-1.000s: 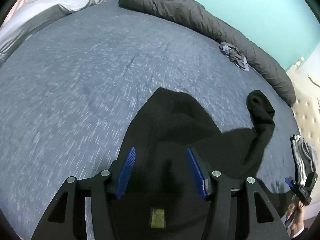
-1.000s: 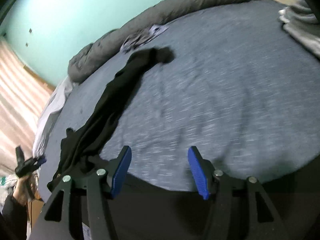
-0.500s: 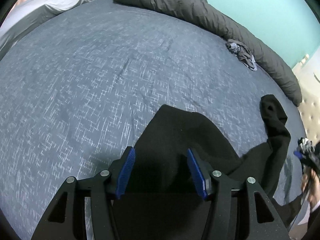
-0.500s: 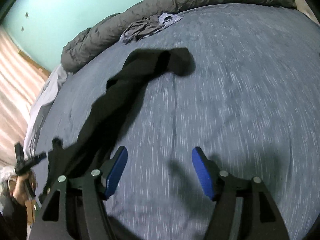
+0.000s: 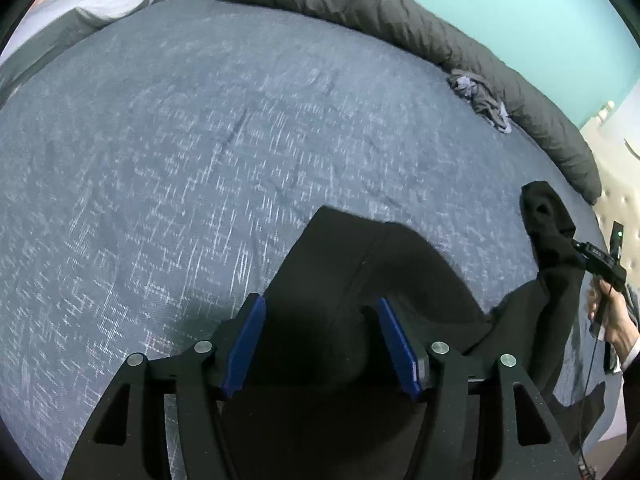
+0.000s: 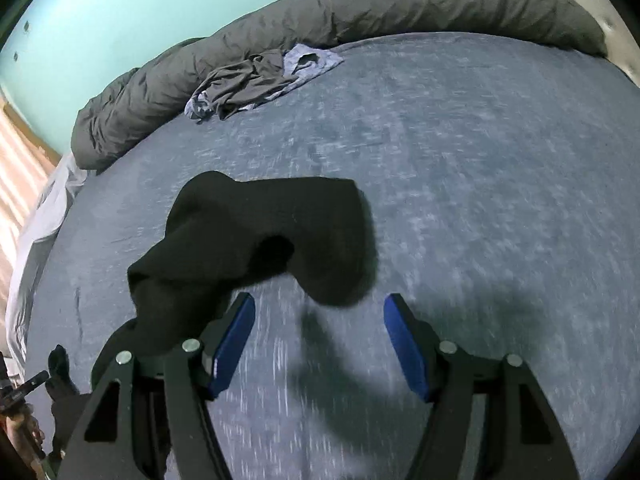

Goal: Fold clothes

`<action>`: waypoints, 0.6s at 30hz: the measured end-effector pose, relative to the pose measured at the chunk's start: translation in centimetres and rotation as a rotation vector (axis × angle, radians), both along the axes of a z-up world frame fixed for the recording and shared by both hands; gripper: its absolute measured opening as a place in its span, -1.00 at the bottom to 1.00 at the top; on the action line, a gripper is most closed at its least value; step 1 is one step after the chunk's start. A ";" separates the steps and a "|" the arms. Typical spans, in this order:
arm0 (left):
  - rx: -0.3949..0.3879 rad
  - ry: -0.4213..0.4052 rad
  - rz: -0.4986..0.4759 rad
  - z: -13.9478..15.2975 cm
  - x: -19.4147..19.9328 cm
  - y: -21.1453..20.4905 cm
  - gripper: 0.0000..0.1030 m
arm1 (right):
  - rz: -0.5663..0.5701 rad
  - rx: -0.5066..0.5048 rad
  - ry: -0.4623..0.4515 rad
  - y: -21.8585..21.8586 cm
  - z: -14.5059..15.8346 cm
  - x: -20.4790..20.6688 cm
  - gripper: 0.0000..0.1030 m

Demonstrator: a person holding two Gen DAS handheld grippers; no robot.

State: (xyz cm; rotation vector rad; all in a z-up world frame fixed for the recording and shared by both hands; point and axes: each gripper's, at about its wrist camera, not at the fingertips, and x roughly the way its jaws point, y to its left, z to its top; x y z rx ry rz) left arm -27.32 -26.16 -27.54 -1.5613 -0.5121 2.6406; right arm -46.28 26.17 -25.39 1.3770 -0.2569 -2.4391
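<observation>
Your left gripper (image 5: 320, 340) gapes wide over the black garment (image 5: 360, 280), gripping nothing; your right gripper (image 6: 320, 344) is also spread wide, empty, just short of its sleeve (image 6: 272, 232); garment lies on the bed (image 5: 200, 140), duvet (image 5: 400, 12) beyond.

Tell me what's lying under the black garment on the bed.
The black garment lies on the blue-grey bedsheet, which shows all around it. Anything else beneath it is hidden by the cloth.
</observation>
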 end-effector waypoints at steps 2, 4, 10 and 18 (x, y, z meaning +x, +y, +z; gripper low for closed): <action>-0.003 -0.007 0.003 -0.4 0.1 0.0 0.23 | 0.008 0.015 0.006 -0.5 -0.5 -0.7 -0.03; -0.009 -0.010 0.005 -0.6 0.2 0.0 0.23 | 0.016 0.030 0.012 -1.1 -1.0 -1.4 -0.64; 0.000 -0.016 0.047 -0.8 0.7 -0.6 0.24 | -0.007 0.055 0.104 1.6 2.4 0.6 -0.89; 0.015 0.006 0.117 1.4 2.3 -1.1 0.24 | -0.058 0.060 0.251 9.1 10.8 5.0 -0.90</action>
